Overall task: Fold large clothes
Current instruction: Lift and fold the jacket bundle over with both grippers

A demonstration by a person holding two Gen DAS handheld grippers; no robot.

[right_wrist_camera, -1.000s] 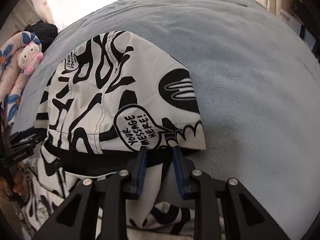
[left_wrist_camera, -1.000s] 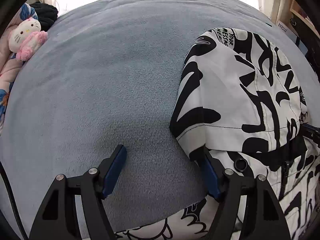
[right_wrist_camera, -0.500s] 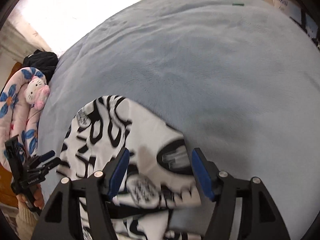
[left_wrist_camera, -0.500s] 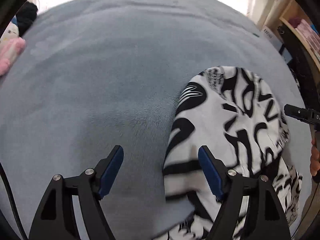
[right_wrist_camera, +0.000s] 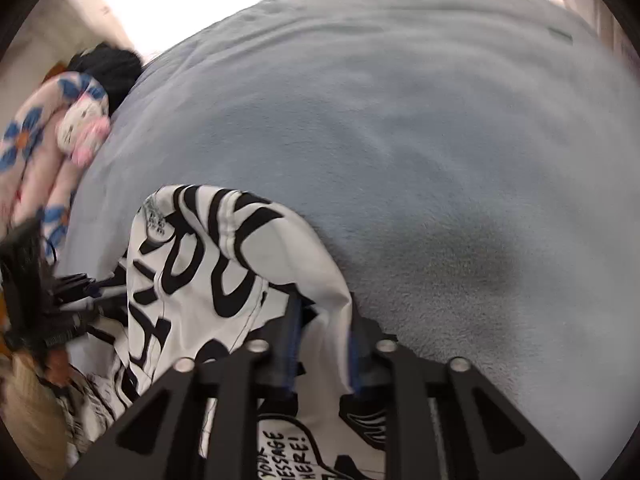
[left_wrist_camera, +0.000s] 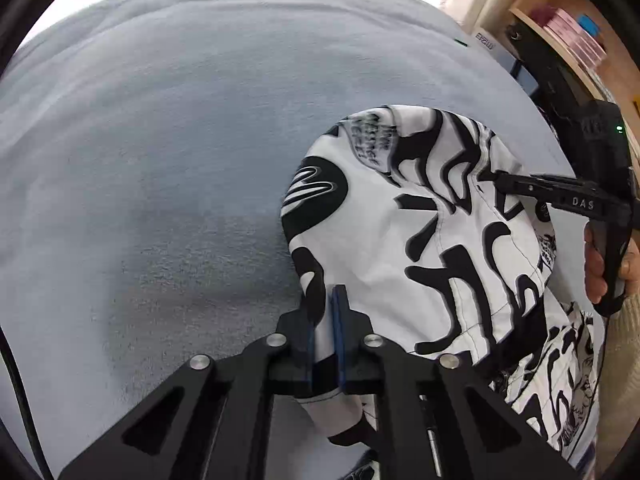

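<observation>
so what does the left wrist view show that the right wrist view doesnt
Only the left wrist view: a wooden shelf with pink boxes at upper right. Only the right wrist view: a plush toy on flowered fabric at left. Both: the black-and-white printed garment on the grey blanket, pinched by the left gripper and right gripper, whose jaws have just been closing.

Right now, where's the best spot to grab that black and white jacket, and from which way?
Grip the jacket by its hood's side edges, from above. Both grippers have just been closing there: the left gripper pinches one edge, the right gripper the other. The edges are thin fabric lying loose on the blanket.
</observation>
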